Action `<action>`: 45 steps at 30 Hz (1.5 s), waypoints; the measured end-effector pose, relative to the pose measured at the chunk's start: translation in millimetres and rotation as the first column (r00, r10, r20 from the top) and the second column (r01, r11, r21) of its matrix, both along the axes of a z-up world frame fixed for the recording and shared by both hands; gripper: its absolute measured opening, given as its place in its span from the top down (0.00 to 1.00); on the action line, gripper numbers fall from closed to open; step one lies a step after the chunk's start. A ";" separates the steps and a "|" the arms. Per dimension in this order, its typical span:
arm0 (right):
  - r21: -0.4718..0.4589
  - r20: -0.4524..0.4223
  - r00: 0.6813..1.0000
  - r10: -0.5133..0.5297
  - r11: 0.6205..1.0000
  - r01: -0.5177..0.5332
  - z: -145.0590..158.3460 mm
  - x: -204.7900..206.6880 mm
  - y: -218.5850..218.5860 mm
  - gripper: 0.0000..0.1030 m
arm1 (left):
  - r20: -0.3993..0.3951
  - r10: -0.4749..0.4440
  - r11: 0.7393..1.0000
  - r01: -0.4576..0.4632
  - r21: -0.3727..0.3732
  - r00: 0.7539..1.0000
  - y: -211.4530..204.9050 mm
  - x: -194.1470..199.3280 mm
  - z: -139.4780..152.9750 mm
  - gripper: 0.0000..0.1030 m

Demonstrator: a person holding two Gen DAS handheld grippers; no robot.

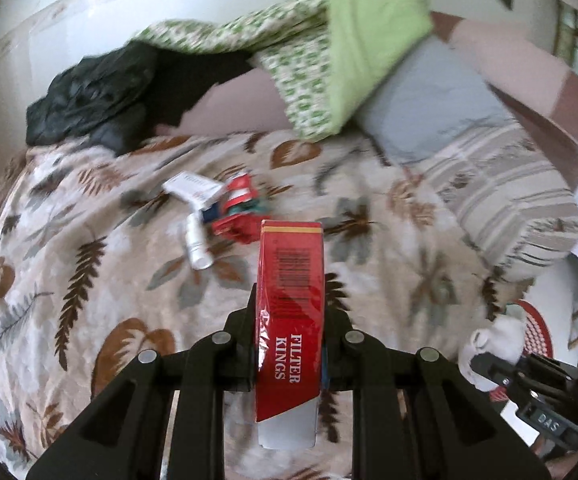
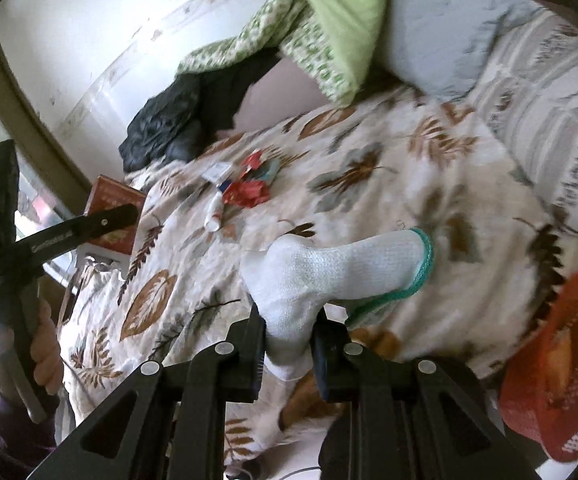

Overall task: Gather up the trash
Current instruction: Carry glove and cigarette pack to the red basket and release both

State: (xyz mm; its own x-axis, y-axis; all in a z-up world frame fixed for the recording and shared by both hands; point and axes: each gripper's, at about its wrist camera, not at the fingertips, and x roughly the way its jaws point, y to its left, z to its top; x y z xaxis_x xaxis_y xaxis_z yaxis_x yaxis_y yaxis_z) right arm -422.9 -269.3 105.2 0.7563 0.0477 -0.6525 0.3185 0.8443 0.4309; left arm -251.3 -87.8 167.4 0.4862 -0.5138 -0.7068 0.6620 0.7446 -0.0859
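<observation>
My left gripper (image 1: 289, 300) is shut on a red "Filter Kings" cigarette box (image 1: 289, 308), held above the leaf-patterned bedspread (image 1: 89, 280). My right gripper (image 2: 289, 316) is shut on a white glove with a green cuff (image 2: 337, 272), held over the bed's near edge. A trash pile lies mid-bed: a white carton (image 1: 193, 188), a small white bottle (image 1: 197, 246) and red wrappers (image 1: 237, 212). The pile also shows in the right wrist view (image 2: 245, 192). The glove and right gripper show in the left wrist view (image 1: 493, 344).
An orange mesh basket (image 2: 561, 360) sits at the lower right beside the bed. A black garment (image 1: 85, 100), green patterned blanket (image 1: 329, 52) and pillows (image 1: 433, 104) lie at the bed's head. A red box (image 2: 113, 212) stands left of the bed.
</observation>
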 end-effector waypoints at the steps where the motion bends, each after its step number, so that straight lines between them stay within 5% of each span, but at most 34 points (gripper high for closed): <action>1: -0.003 0.004 1.000 -0.012 1.000 0.012 1.3 -7.0 -1.2 0.80 | 0.019 -0.024 1.000 0.024 -0.004 1.000 -3.8 -12.1 5.4 0.80; 10: -0.015 0.053 0.982 -0.180 0.983 0.181 13.2 -90.5 -30.9 0.80 | 0.091 -0.223 0.974 0.225 -0.020 0.971 -45.3 -86.0 36.7 0.80; 18: -0.030 0.097 0.902 -0.421 0.905 0.425 26.7 -184.8 -90.8 0.80 | 0.124 -0.408 0.911 0.412 -0.008 0.904 -116.0 -144.3 57.7 0.80; 28: 0.020 -0.017 0.829 -0.559 0.829 0.559 -20.9 -232.0 -153.1 0.80 | -0.002 -0.613 0.788 0.611 0.078 0.790 -241.7 -205.2 7.8 0.80; 37: 0.024 -0.061 0.814 -0.578 0.814 0.580 -44.4 -236.6 -186.4 0.78 | -0.148 -0.657 0.738 0.671 0.069 0.739 -310.1 -225.0 -36.7 0.80; 38: 0.031 -0.062 0.813 -0.579 0.813 0.581 -46.2 -237.0 -187.5 0.77 | -0.155 -0.659 0.737 0.673 0.063 0.736 -314.7 -224.4 -39.9 0.78; 40: 0.053 -0.059 0.812 -0.580 0.811 0.583 -51.2 -236.5 -191.8 0.76 | -0.173 -0.661 0.732 0.678 0.067 0.731 -319.1 -222.6 -47.7 0.60; 42: 0.069 -0.063 0.814 -0.577 0.811 0.581 -55.4 -234.3 -193.9 0.58 | -0.167 -0.657 0.738 0.673 0.062 0.735 -320.6 -220.5 -51.6 0.40; 45: 0.070 -0.067 0.808 -0.586 0.805 0.589 -58.4 -231.1 -193.8 0.35 | -0.157 -0.648 0.745 0.663 0.070 0.745 -315.3 -215.5 -51.5 0.37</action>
State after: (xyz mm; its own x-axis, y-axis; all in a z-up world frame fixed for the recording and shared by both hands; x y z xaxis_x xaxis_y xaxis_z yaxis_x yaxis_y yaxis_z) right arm -654.0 -463.2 46.9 0.6304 -0.3419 -0.6969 0.7605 0.4518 0.4664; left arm -466.9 -403.1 116.0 -0.0296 -0.5875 -0.8087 0.9808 0.1389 -0.1368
